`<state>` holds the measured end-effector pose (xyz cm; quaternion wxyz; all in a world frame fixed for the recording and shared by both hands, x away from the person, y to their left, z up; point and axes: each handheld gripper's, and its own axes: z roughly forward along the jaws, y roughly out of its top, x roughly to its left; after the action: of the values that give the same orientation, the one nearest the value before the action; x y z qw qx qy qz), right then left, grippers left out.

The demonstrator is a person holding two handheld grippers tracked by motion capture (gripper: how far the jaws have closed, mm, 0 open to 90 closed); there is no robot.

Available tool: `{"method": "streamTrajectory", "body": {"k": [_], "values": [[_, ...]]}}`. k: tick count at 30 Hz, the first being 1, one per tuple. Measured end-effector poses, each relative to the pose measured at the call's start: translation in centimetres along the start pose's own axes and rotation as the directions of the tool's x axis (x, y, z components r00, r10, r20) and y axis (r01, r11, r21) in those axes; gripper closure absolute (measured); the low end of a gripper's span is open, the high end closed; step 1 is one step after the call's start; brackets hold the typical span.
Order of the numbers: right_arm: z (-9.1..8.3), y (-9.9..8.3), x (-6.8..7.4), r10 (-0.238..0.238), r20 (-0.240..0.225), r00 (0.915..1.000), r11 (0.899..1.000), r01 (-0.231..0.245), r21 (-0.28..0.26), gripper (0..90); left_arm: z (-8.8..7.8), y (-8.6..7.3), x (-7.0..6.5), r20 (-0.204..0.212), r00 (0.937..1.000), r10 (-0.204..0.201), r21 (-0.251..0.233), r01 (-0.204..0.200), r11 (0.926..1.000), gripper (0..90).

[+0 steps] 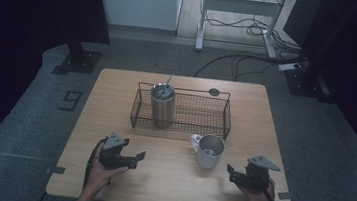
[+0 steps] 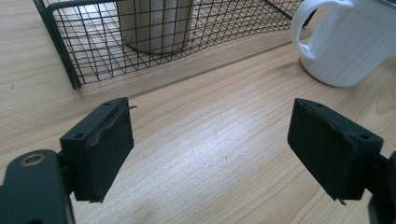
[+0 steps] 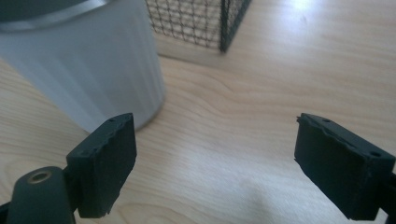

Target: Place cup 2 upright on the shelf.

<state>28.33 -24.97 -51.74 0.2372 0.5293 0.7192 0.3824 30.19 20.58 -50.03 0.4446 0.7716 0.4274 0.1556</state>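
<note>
Grey carpet lay around a light wooden table point(image 1: 167, 185), with dark curtains to either side and loose cables on the floor beyond the far edge. A black wire basket point(image 1: 187, 89) sat along the middle of the table's far half, its long side parallel to the far edge. Inside it, at its left end, a steel tumbler point(image 1: 161, 109) stood upright with a straw point(image 1: 169, 81) rising from its lid. A small dark disc point(image 1: 214, 91) lay on the tabletop just behind the basket, near the far edge.

The white mug point(image 1: 210, 151) stood upright on the bare wood just in front of the basket's near right corner, its mouth open upward and its handle turned to the left. It stood clear of the basket.

The left gripper point(image 1: 137, 159) was held in the person's left hand point(image 1: 100, 175) close to the near left corner, pointing right toward the mug but well apart from it. Its jaws were spread wide with only bare wood between them. The right gripper point(image 1: 230, 173), in the right hand point(image 1: 256, 199) near the near right corner, pointed left at the mug from just beside it. Its jaws too were spread wide and pinched nothing; in the right gripper view the mug's ribbed wall stood just beyond the left jaw, not touching it.
</note>
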Motion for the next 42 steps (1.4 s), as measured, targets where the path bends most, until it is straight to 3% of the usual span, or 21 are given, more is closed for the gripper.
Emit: {"method": "streamTrajectory", "body": {"k": [8,11,13,17,33,42], "values": [[-0.6,1.2,0.8,0.001,-0.05,0.9988,0.999,-0.003,-0.043,12.6,0.0,0.0,-0.2,0.0,1.0,0.008,0.004,-0.008,1.0,14.6],[-0.8,1.5,1.1,0.003,-0.063,0.998,0.999,-0.007,-0.054,12.6,-0.1,0.0,-0.2,0.03,0.9994,-0.014,0.003,0.014,0.9999,14.7],[-0.8,1.6,1.2,0.005,-0.067,0.9977,0.998,-0.009,-0.06,12.6,-0.2,0.3,-0.8,-0.012,0.9997,0.022,0.003,-0.022,0.9998,14.7],[-0.9,2.0,1.5,0.008,-0.085,0.9963,0.998,-0.014,-0.069,12.5,-0.4,0.6,-1.4,0.004,0.9991,0.042,-0.008,-0.042,0.9991,14.5],[-0.4,3.5,3.3,-0.014,-0.148,0.9889,0.996,0.001,-0.088,11.2,-0.3,0.3,-0.7,0.032,0.9995,0.008,-0.007,-0.008,0.9999,14.6],[0.6,4.0,4.3,-0.034,-0.165,0.9856,0.997,0.021,-0.078,4.4,0.1,0.0,-0.6,0.034,0.9994,0.003,0.008,-0.004,1.0,14.6]]}}
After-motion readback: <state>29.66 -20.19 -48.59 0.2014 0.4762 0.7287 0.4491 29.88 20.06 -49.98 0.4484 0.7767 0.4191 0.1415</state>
